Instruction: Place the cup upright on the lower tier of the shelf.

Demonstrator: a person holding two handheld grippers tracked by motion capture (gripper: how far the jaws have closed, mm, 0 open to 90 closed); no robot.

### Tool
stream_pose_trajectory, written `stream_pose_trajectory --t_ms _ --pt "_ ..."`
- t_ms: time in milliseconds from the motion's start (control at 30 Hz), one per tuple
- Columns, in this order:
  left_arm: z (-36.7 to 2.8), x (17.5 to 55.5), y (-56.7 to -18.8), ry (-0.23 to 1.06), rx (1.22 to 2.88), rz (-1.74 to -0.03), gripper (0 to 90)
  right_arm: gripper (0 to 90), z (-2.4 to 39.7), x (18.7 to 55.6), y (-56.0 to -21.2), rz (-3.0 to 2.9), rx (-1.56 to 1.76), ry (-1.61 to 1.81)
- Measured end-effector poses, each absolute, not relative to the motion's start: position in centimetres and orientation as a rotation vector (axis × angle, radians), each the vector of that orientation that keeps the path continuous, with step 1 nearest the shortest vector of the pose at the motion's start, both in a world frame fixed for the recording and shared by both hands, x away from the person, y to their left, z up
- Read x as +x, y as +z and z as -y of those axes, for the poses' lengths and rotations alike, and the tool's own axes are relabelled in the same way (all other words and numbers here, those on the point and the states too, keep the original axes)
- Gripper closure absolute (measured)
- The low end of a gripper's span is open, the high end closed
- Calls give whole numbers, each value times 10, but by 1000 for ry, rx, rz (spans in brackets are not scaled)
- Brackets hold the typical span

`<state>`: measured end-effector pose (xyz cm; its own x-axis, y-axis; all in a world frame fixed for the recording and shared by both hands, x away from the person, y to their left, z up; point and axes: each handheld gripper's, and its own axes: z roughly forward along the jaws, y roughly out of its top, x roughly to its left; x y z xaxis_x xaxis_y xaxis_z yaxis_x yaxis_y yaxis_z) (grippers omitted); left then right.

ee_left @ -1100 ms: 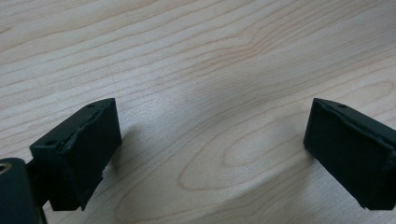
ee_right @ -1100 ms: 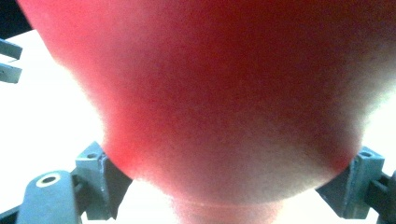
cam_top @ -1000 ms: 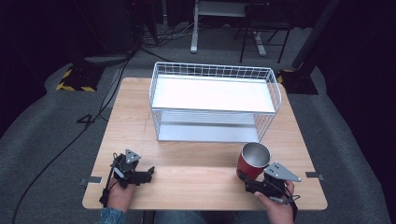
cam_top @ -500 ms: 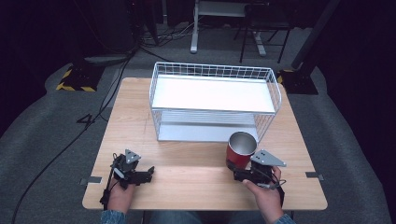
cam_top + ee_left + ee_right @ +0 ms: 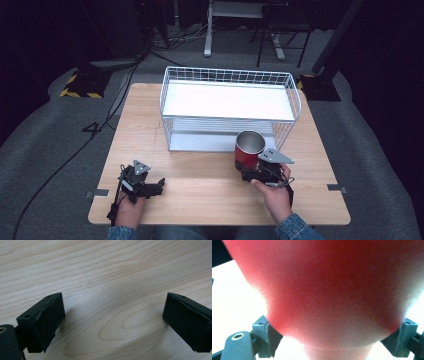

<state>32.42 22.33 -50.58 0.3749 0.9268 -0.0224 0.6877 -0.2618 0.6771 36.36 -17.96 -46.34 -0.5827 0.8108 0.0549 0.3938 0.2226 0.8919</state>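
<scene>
Right claw (image 5: pixel 248 172): pinching the cup (image 5: pixel 248 149) low on its wall; in the right gripper view a jaw presses each side of the red body.
Cup: red outside, bare metal inside, round, open mouth up, upright or nearly so; cannot tell whether its base touches the table (image 5: pixel 210 182). Sits right of centre, just near of the rack (image 5: pixel 231 107).
Cup surface: smooth, matte red; blurred at close range in the right gripper view.
Writing: none readable on cup, claws or rack.
Left claw (image 5: pixel 159 183): spread wide, nothing between the jaws; rests low over the near-left of the table. Left gripper view shows bare wood between the two black pads (image 5: pixel 47 320).
Pads: black, blocky, edges slightly ragged.
Table: pale wood, clear grain lines, rectangular.
Rack: white wire, two tiers, flat white top shelf, open front facing near; stands at the far middle.
Open room: bare wood between the two claws; strip of table free left of the rack; a narrower one on its right.
Edges: both hands (image 5: pixel 272 197) sit close to the near edge.
Floor: grey carpet (image 5: pixel 45 150), black cable (image 5: pixel 75 155) trailing at left.
</scene>
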Motion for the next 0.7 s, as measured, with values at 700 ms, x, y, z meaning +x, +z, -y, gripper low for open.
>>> stream_pose_trajectory --t_ms 700 --pt "-225 321 -506 522 2017 -1410 65 169 149 417 -468 -2036 1129 1311"
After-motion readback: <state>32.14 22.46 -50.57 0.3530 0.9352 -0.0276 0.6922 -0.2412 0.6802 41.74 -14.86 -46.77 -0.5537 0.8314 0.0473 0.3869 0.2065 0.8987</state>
